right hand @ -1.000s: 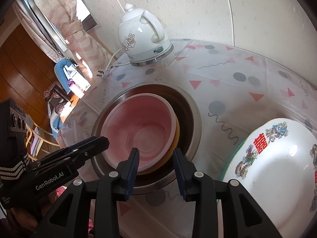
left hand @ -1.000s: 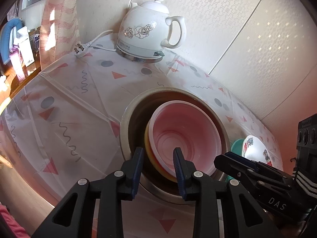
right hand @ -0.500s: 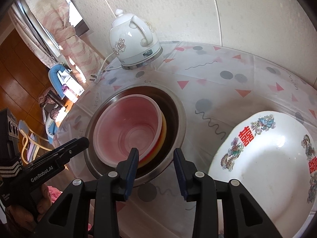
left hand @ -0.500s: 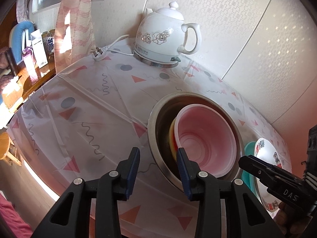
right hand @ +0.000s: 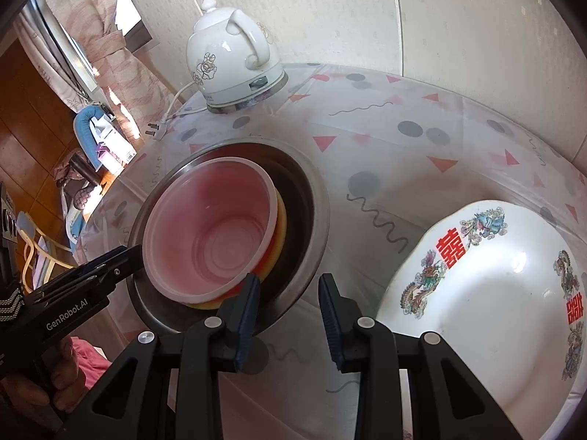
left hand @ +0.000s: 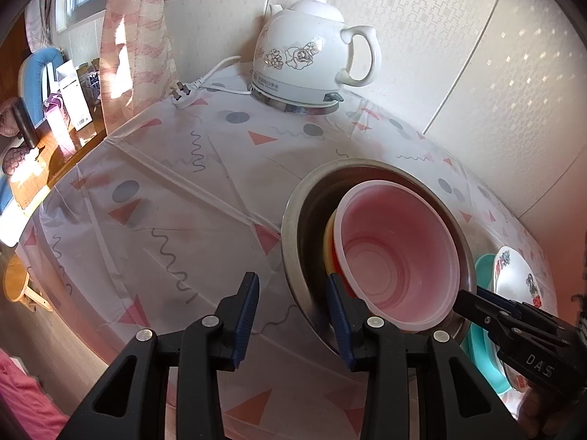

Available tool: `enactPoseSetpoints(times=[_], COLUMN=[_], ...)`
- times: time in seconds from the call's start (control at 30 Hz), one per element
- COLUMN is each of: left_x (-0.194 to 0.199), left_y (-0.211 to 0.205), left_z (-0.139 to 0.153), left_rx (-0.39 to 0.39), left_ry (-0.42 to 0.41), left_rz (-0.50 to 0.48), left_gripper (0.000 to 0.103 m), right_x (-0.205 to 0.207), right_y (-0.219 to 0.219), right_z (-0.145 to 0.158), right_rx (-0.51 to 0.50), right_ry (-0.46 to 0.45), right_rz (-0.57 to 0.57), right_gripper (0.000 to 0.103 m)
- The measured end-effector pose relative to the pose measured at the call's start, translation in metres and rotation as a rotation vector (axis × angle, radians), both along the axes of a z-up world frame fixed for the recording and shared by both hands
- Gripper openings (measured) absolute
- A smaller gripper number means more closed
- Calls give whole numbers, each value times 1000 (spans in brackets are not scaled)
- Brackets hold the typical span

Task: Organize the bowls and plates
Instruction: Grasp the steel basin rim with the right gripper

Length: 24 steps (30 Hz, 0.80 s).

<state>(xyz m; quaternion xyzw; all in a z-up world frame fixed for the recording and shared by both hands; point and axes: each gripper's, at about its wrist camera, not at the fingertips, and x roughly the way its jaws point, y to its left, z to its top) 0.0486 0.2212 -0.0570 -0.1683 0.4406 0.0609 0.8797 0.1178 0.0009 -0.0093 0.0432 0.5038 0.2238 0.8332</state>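
A translucent pink bowl (left hand: 400,256) (right hand: 209,231) sits nested on a yellow bowl (right hand: 281,227) inside a large steel bowl (left hand: 293,227) (right hand: 312,216) on the table. A white plate with red characters (right hand: 488,293) (left hand: 513,275) lies to the right on a teal plate (left hand: 482,267). My left gripper (left hand: 291,311) is open and empty, its jaws at the steel bowl's near left rim. My right gripper (right hand: 290,311) is open and empty, between the steel bowl and the white plate.
A white ceramic kettle (left hand: 312,58) (right hand: 234,62) stands at the back by the wall, its cord and plug (left hand: 181,91) lying to the left. The table has a patterned plastic cover (left hand: 165,190). A wooden desk with clutter (left hand: 47,117) is at the left.
Both grippers have drawn back from the nested bowls. The left one moved left of the steel bowl, the right one moved right toward the white plate. The bowls stay put.
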Motion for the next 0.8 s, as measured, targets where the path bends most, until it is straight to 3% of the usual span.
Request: enactPoseSetpoints(times=[0.3,0.8], left_x=[6,22], left_y=[12,18], left_z=[3,0], left_rx=[34,37], left_ry=[-24,-2], left_rz=[33,8], left_gripper=[39,35], right_x=[9,24], right_y=[-7,2], right_z=[1,-2], right_rx=[22,-9], right_ry=[14,22], right_rz=[-29,-12], right_gripper=[35,35])
